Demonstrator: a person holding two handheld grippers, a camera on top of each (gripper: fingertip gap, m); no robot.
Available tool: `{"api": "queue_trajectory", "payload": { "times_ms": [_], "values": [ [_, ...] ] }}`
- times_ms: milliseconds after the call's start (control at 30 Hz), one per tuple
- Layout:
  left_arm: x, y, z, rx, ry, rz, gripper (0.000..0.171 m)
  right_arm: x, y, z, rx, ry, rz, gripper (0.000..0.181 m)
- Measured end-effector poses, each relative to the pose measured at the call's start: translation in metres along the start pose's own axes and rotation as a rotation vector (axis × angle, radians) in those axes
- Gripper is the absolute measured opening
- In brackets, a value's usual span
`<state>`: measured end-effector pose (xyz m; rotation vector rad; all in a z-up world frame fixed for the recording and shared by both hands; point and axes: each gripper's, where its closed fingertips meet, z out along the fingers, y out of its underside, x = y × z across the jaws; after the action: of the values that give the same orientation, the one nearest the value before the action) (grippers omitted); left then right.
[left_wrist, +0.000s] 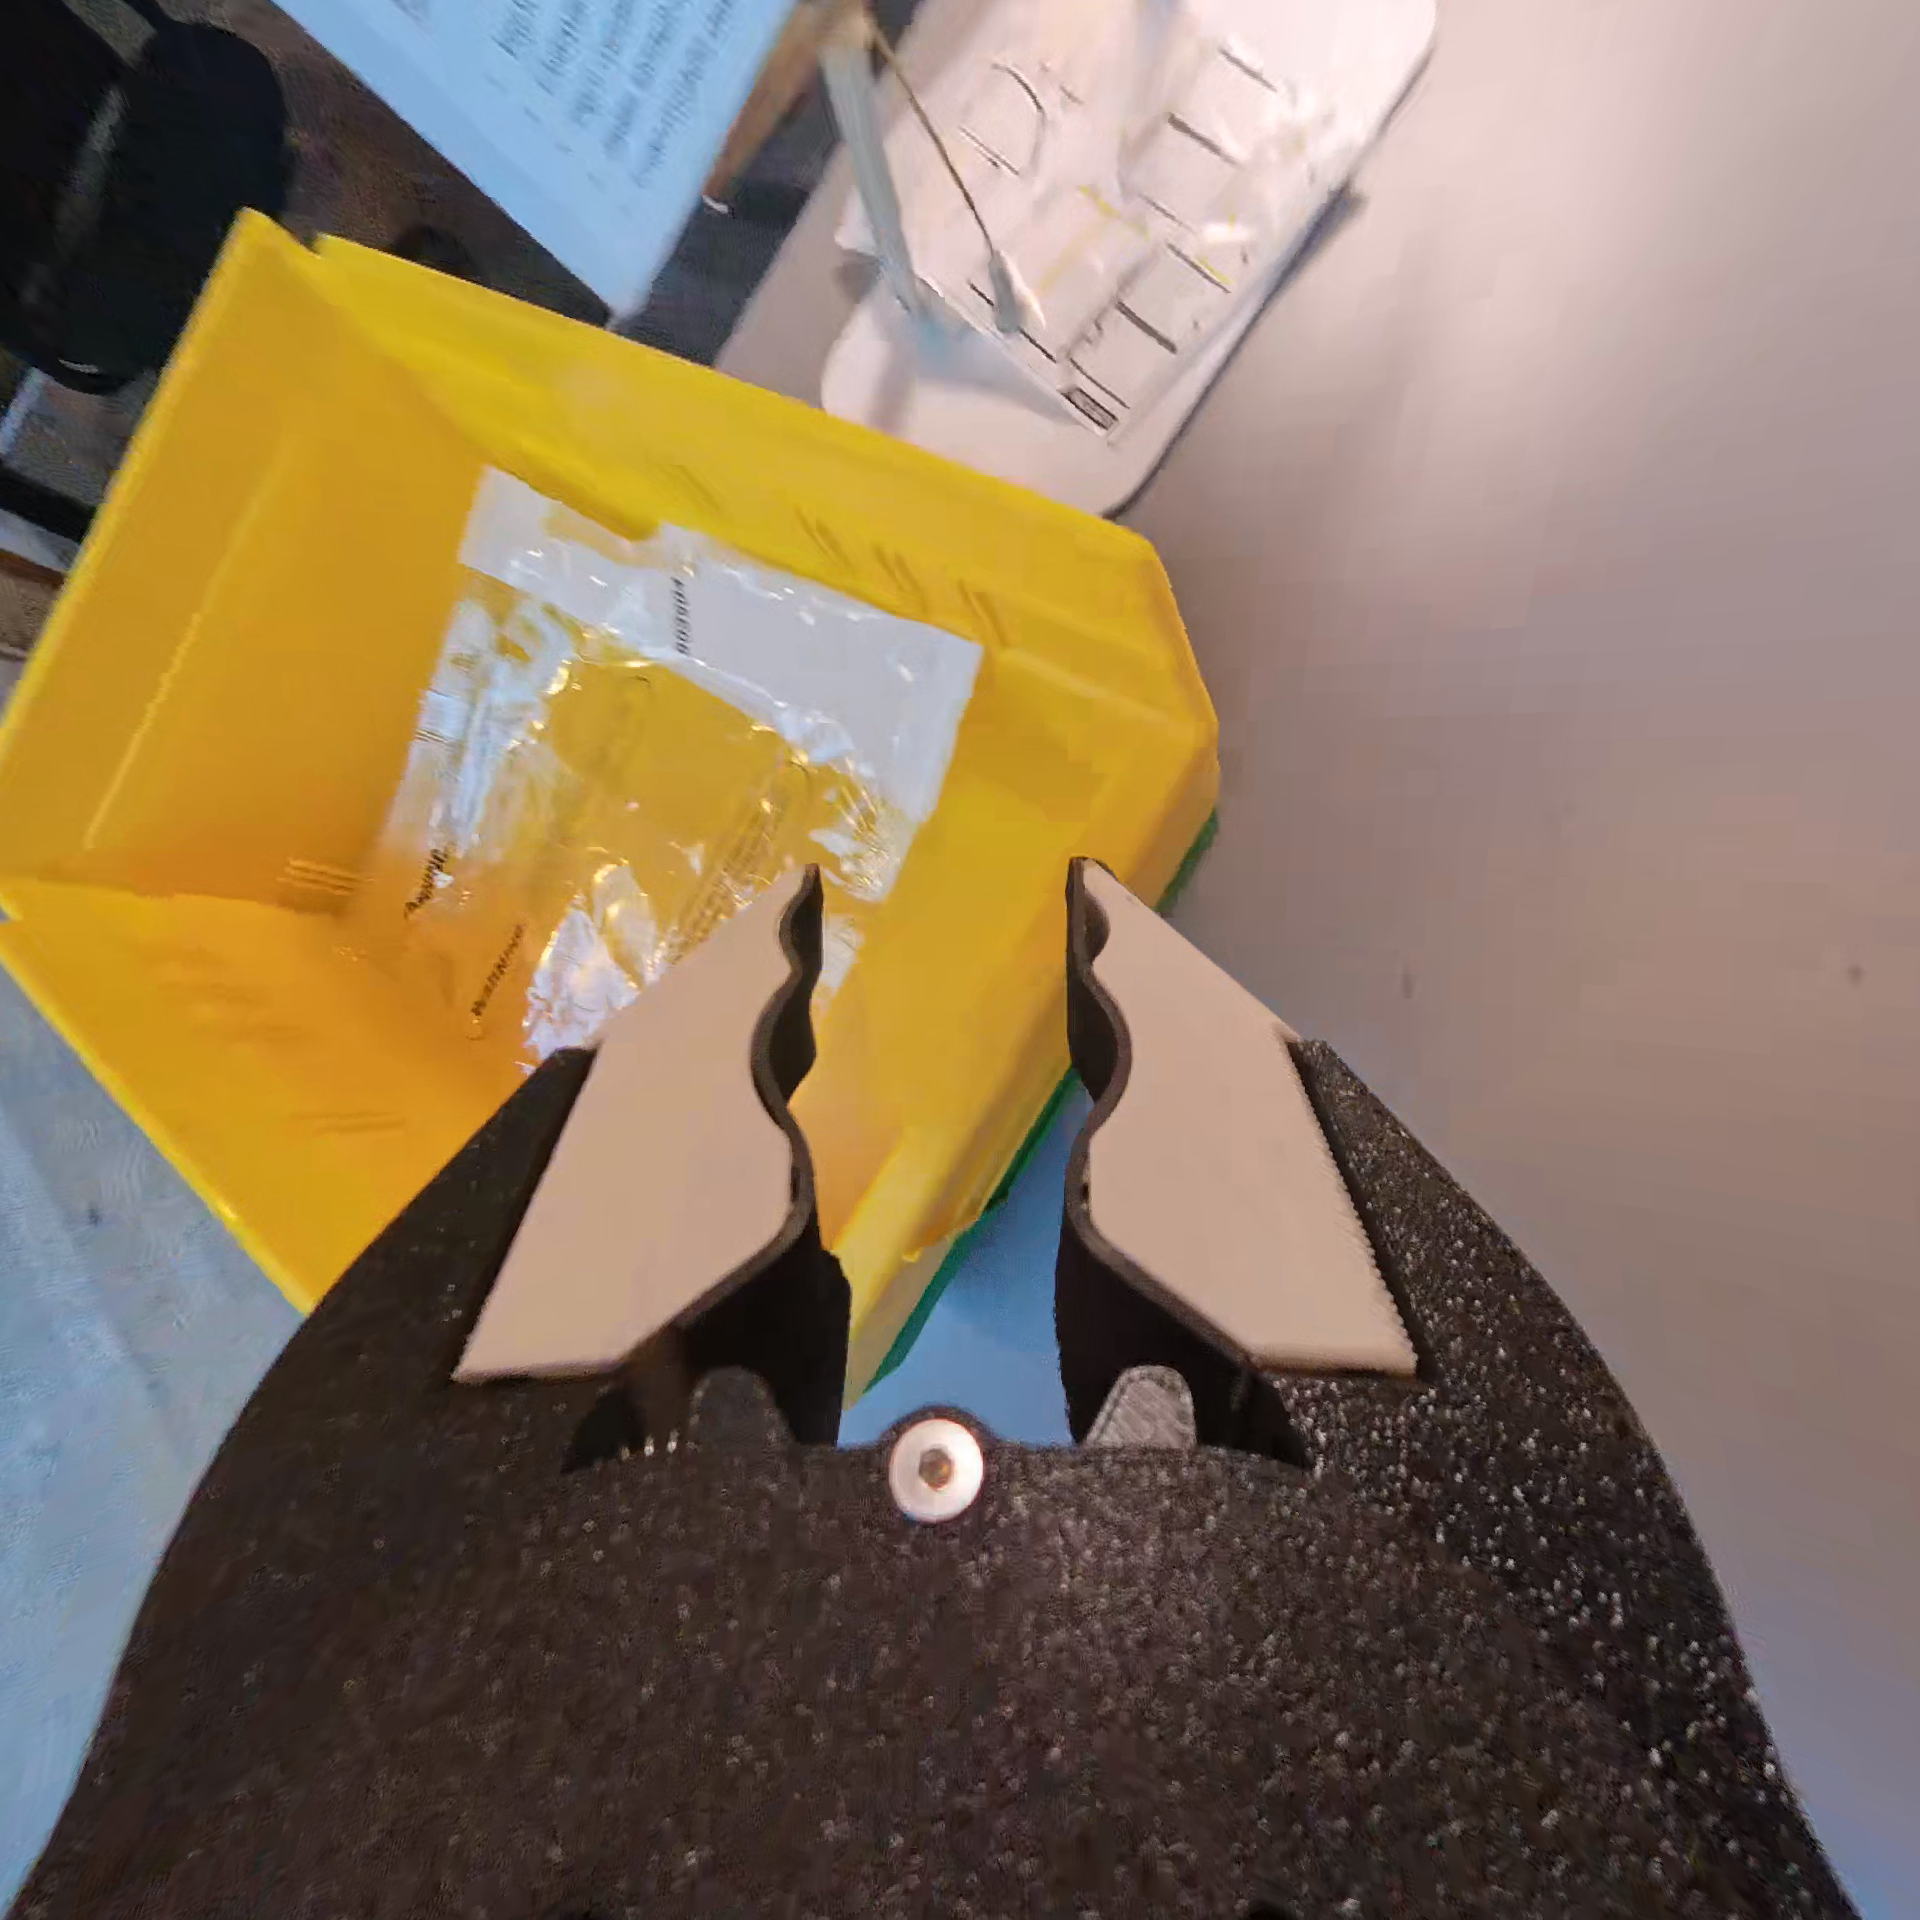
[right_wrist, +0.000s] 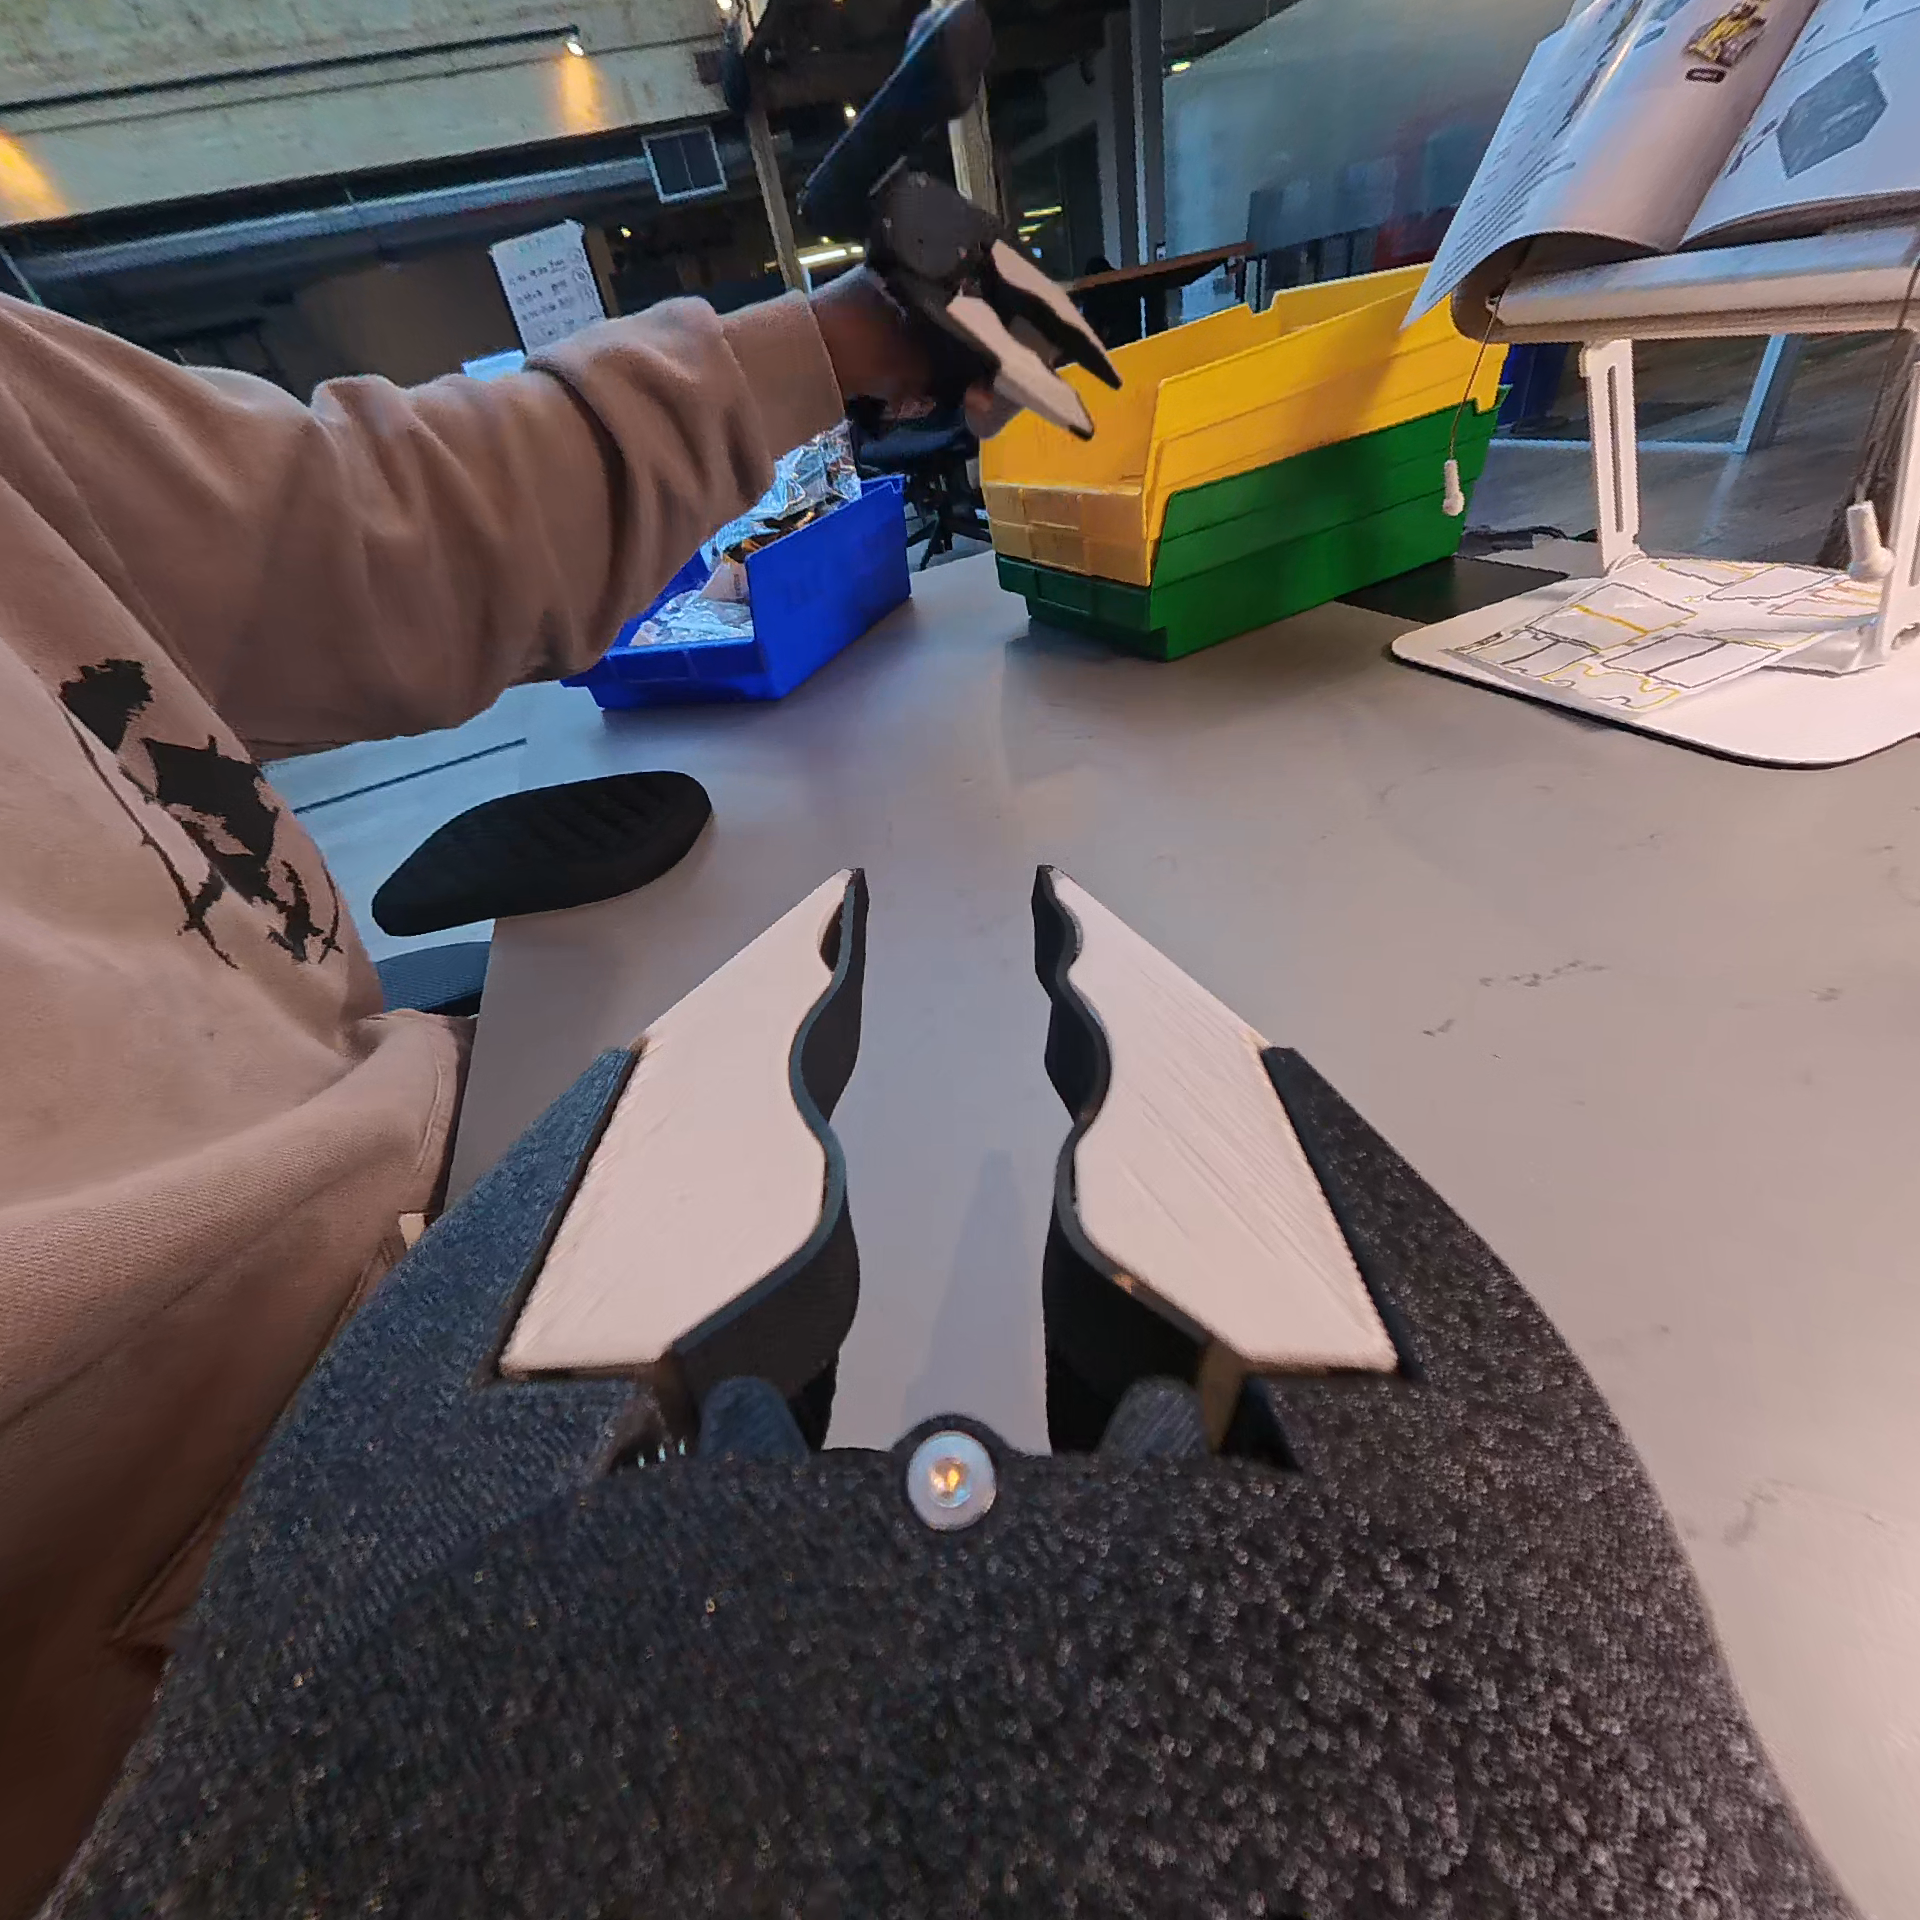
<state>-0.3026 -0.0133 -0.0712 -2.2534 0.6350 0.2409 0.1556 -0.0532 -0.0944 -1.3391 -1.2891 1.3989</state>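
The left tongs (left_wrist: 943, 883) are held above the yellow bin (left_wrist: 239, 665), their fingers spread apart and nothing gripped between them. Inside that bin a clear plastic packet (left_wrist: 665, 748) is seen lying on the floor, crumpled and shiny, with a white backing at its far end. The fingertips are poised over the bin's near right part, just past the packet's edge; no contact can be made out. A green bin (right_wrist: 1309, 551) is nested under the yellow one, both set on the grey bench (right_wrist: 1351, 987).

From the right wrist view, the left tongs are seen farther off, raised over the yellow bin's front lip by a hand in a tan sleeve (right_wrist: 582, 488). To the left of the stacked bins a blue bin (right_wrist: 821, 613) is set, filled with shiny packets. To the right, a white stand (right_wrist: 1704, 707) is placed, an open booklet (right_wrist: 1621, 125) propped on its shelf and a printed sheet (right_wrist: 1621, 644) laid on its base.

The right tongs (right_wrist: 951, 878) are held low over bare bench, well apart from the bins, fingers parted and empty. A black armrest (right_wrist: 540, 847) is seen beside the bench edge.
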Motion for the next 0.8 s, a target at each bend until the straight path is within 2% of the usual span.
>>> {"api": "queue_trajectory", "payload": {
  "times_ms": [33,167,233,300,333,367,433,567,633,733,800],
  "values": [
    [-0.008,-0.002,0.003,-0.007,-0.023,-0.019,0.046,0.000,0.001,0.001,-0.007,-0.004,0.004,0.032],
    [-0.018,0.016,0.046,-0.187,-0.038,0.015,0.058,-0.001,0.003,0.003,-0.022,0.008,-0.020,0.032],
    [-0.018,0.013,0.066,-0.207,-0.040,0.026,0.057,-0.001,0.003,0.003,-0.024,0.018,-0.032,0.032],
    [-0.019,0.003,0.074,-0.208,-0.057,0.061,0.045,0.000,0.003,0.004,-0.027,0.023,-0.029,0.032],
    [-0.018,0.007,0.076,-0.262,-0.052,0.103,0.017,0.000,0.004,0.004,-0.029,0.023,-0.025,0.032],
    [-0.021,0.012,0.074,-0.318,-0.074,0.151,0.000,0.001,0.004,0.004,-0.030,0.022,-0.022,0.032],
    [-0.031,0.009,0.059,-0.330,-0.131,0.166,0.000,0.000,0.003,0.003,-0.026,0.021,-0.023,0.032],
    [-0.049,-0.023,-0.007,-0.142,-0.263,0.085,0.000,0.001,0.001,0.002,-0.006,0.004,0.002,0.032],
    [-0.044,-0.046,-0.048,-0.004,-0.292,0.051,0.000,0.001,0.000,0.002,-0.001,-0.011,0.017,0.032],
    [-0.003,-0.083,-0.098,0.197,-0.272,0.093,0.000,-0.002,-0.004,0.004,0.014,-0.030,0.009,0.032],
    [0.044,-0.102,-0.114,0.306,-0.222,0.181,0.000,-0.004,-0.005,0.009,0.005,-0.049,0.007,0.032]
  ]
}}
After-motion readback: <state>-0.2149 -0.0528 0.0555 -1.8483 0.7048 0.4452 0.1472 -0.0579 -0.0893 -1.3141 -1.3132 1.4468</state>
